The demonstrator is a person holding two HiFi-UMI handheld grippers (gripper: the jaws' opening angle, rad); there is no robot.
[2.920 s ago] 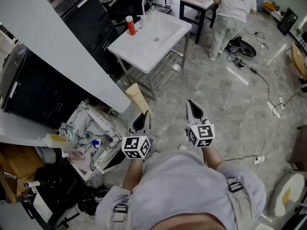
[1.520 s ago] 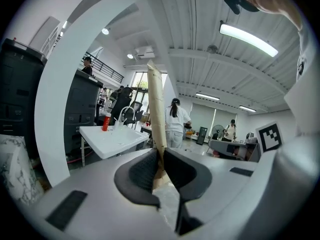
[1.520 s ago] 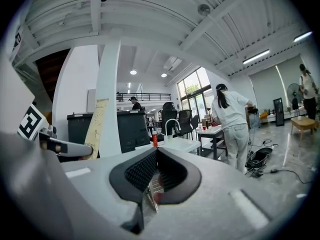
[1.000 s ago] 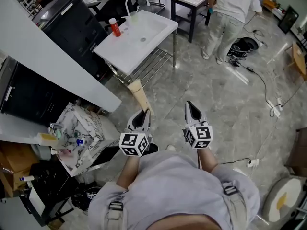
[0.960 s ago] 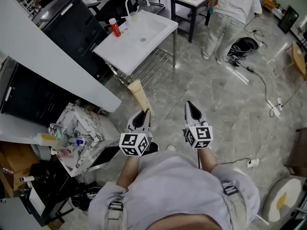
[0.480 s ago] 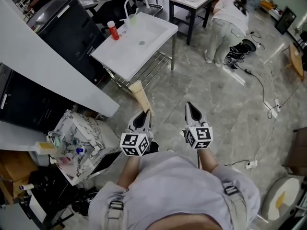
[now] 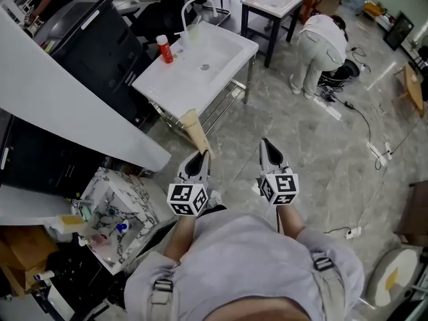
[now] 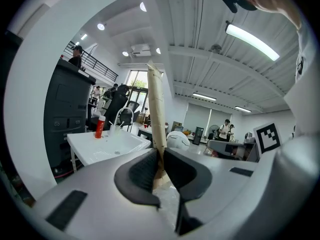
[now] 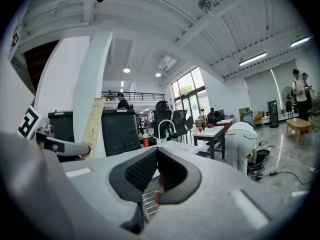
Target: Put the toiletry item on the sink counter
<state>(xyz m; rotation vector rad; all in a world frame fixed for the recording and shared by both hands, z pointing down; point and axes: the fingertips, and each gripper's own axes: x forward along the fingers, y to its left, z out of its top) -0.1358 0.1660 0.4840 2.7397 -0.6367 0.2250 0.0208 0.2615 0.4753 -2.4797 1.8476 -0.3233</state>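
A long beige toiletry tube (image 7: 195, 130) sticks up and forward from my left gripper (image 7: 200, 156), which is shut on its lower end. In the left gripper view the tube (image 8: 156, 104) rises from between the closed pads of the left gripper (image 8: 161, 158). The white sink counter (image 7: 162, 85) stands ahead and to the left on a metal frame, a few steps away, with a red bottle (image 7: 164, 48) near its faucet (image 7: 194, 4). My right gripper (image 7: 266, 145) is beside the left one; its jaws are shut with nothing in them (image 9: 156, 155). The tube (image 9: 93, 129) also shows at the left of that view.
A black cabinet (image 7: 100, 39) and a slanted white panel (image 7: 60, 95) lie left of the sink. A marble-patterned box (image 7: 137, 196) with small items sits at lower left. A person (image 7: 321, 40) bends over beside a small table (image 7: 275, 4). Cables (image 7: 364, 112) run across the floor at right.
The view has shifted, and the sink now sits slightly further right in it. The person at the back has bent down. Both grippers keep their pose, the tube still held.
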